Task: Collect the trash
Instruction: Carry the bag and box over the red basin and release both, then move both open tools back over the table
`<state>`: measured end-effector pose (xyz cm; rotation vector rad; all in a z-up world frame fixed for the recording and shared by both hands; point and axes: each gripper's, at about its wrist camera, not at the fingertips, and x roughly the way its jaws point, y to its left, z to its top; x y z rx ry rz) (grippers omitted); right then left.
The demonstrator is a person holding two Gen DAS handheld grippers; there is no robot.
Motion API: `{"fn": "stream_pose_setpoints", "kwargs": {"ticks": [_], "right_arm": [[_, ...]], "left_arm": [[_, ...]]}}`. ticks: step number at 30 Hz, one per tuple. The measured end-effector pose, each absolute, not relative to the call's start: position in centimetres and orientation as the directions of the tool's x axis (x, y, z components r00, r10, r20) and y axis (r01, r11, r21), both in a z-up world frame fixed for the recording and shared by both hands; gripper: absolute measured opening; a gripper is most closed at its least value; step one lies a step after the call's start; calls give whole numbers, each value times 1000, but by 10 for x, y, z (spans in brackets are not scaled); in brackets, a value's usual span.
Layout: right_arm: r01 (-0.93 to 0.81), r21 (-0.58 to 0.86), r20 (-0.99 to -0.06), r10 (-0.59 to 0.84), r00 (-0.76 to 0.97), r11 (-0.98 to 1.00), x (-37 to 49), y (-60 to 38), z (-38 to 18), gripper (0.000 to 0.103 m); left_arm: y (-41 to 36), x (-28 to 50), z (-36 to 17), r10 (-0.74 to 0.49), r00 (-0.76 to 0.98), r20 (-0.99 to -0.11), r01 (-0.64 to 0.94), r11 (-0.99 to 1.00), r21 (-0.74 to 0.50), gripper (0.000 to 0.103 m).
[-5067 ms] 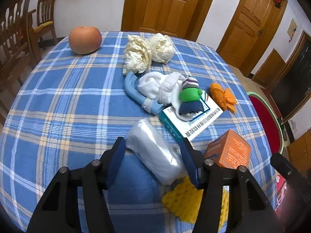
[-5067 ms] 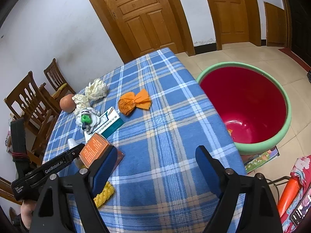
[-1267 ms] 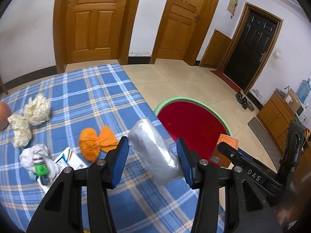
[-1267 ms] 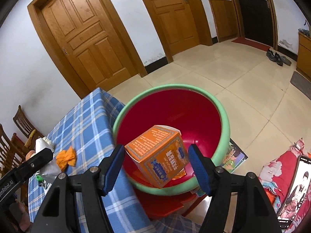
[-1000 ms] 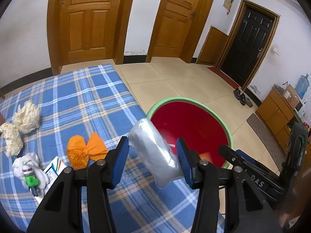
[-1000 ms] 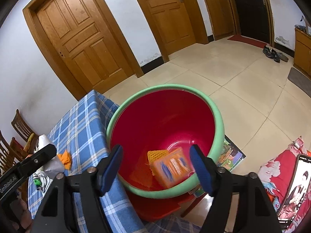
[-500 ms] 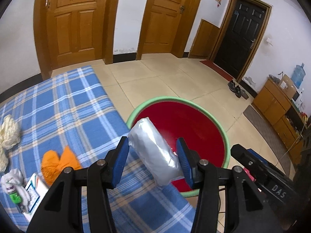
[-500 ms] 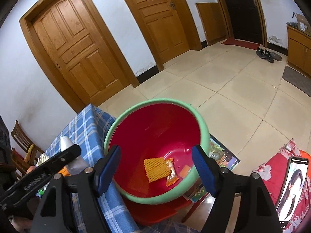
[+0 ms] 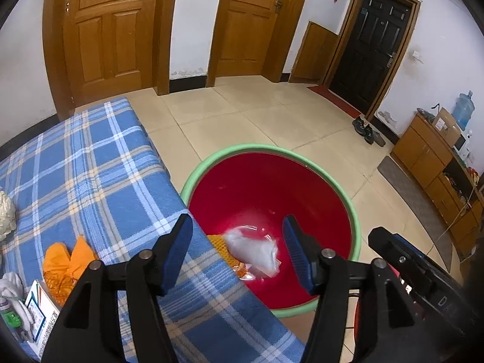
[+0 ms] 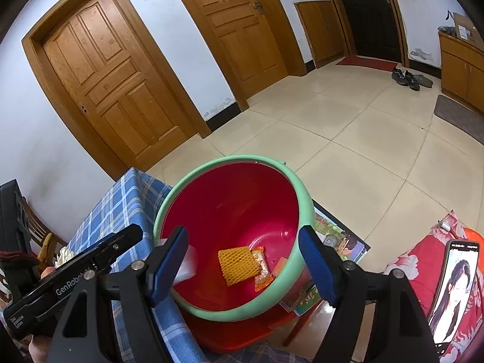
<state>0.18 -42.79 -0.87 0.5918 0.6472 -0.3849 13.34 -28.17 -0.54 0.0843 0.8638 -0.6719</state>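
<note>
Silver-white plastic bag (image 9: pixel 252 252) is inside the red basin with the green rim (image 9: pixel 357 227), blurred, free of both claws, over the yellow foam net (image 9: pixel 219 243). In the right wrist view the yellow foam net (image 10: pixel 239 264) lies on the basin floor, touching an orange snack wrapper (image 10: pixel 261 272); the bag (image 10: pixel 187 261) shows only as a pale blur at the near-left inner wall of the basin (image 10: pixel 305 205).

Left claw (image 9: pixel 239 254): spread wide, empty, held above the basin's near edge where it meets the worktop; pointing forward and down. Right claw (image 10: pixel 243 260): likewise spread wide, empty, poised over the basin mouth. The left tool's black body crosses the lower left of the right view.

Worktop (image 9: pixel 78 163) carries a blue plaid cloth. On it: an orange crumpled wrapper (image 9: pixel 65 260), a white-and-teal box (image 9: pixel 40 310) near the left edge, and a crumpled cream paper ball (image 9: pixel 6 213).

Room: beige tiled floor (image 9: pixel 242 115), two wooden doors (image 9: pixel 103 30), a black door (image 9: pixel 378 45), shoes (image 9: pixel 364 125) beside it, a low wooden cabinet (image 9: pixel 435 163) with a blue water jug (image 9: pixel 462 110).
</note>
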Motion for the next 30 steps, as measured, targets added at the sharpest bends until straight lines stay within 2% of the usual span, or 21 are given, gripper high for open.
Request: {"fn": "stream_pose_setpoints", "kwargs": {"ticks": [30], "right_arm": [[375, 389, -614, -66, 787, 842, -6, -375, 19, 81]], "left_arm": [[-200, 93, 39, -488, 559, -671, 470, 852, -229, 62]]}}
